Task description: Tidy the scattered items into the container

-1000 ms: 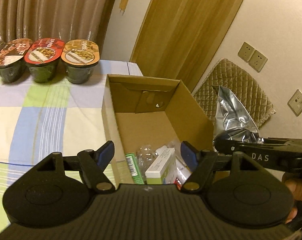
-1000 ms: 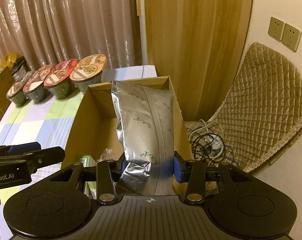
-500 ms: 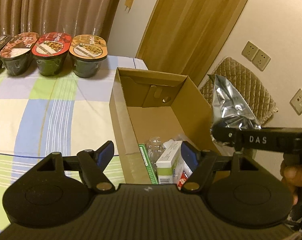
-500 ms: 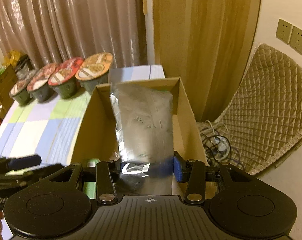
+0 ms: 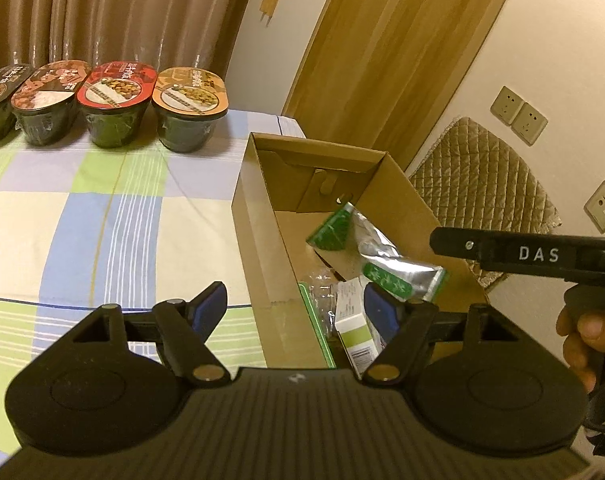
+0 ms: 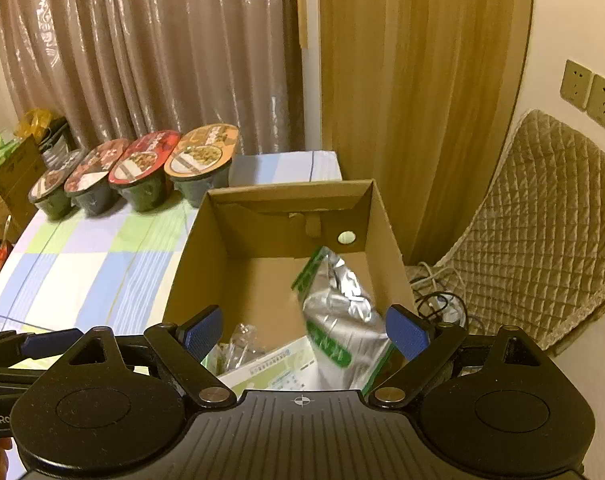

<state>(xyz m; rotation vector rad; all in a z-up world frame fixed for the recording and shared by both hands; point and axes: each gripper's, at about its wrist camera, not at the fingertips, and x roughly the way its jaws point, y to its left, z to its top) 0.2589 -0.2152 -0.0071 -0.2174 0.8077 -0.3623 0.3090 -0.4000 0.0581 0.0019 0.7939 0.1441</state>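
Pouch [image 6: 340,320] is lying inside the box [image 6: 384,222], slanted along its right wall, one end resting over the small cartons [image 6: 270,372] and clear wrapper [image 6: 238,340] at the near end. I am holding my right gripper [image 6: 304,330] above it with the jaws spread wide and nothing between them; my left gripper [image 5: 292,306] is hanging over the box's near left corner, jaws equally wide and empty. I am judging the pouch to be light, crinkly foil, soft in the middle and slick on its faces, so if it needs shifting I would be pinching a flat sealed edge rather than the puffed body. Four lidded bowls [image 5: 116,108] are standing in a row at the far side of the cloth [image 5: 102,216], well apart from the box.
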